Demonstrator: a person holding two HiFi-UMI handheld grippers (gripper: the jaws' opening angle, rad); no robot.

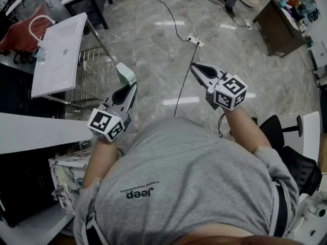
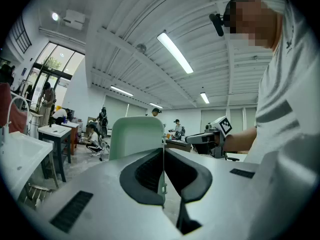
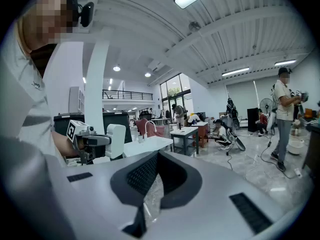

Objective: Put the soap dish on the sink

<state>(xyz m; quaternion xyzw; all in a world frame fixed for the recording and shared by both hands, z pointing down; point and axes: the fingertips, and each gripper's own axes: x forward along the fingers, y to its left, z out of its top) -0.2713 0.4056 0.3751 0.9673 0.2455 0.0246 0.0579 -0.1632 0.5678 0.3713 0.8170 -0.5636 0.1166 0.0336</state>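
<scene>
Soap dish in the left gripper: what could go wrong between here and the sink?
1. The left gripper pinches the soap dish only by one edge at its jaw tips, so it may pivot or slip out.
2. The sink is off to the left, not yet reached; a cable crosses the floor ahead and could trip the person.

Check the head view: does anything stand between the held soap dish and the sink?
Nothing visible does. The soap dish, clamped in the left tongs, is separated from the white sink at its left only by open space; the wire stand lies lower, under the sink.
</scene>
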